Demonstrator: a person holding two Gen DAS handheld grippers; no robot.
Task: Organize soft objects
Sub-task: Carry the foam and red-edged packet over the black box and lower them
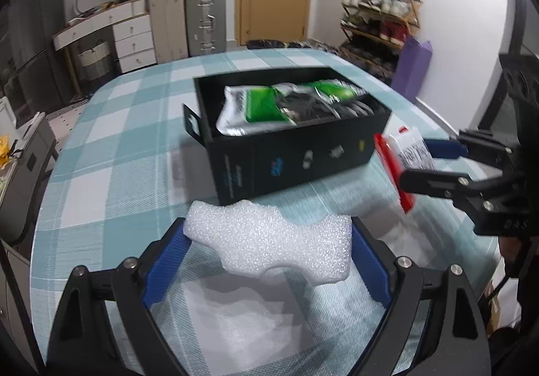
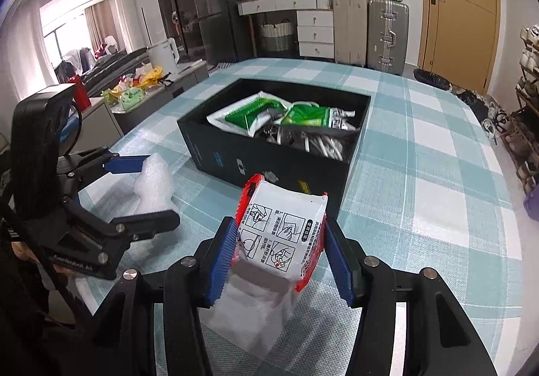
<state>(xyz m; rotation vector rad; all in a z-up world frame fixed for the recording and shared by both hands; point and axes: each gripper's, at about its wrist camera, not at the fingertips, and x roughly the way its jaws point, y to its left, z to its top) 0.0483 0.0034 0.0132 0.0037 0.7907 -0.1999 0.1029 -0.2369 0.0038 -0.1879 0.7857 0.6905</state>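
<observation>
Left wrist view: left tongs (image 1: 267, 249) gripped foam block (image 1: 269, 241), right tongs (image 2: 278, 256) clamped noodle packet (image 2: 284, 234) — best lifted clear over box (image 2: 269, 154) rim w/o squeezing, then dropped in.

Left gripper (image 1: 267, 249): jaws wide, blue pads clamped on both ends of foam piece (image 1: 269, 243), angled downward toward 12 o'clock. Right gripper (image 2: 279, 249): jaws half-spread, pads pinching packet (image 2: 286, 234), angled downward toward 12 o'clock.
</observation>
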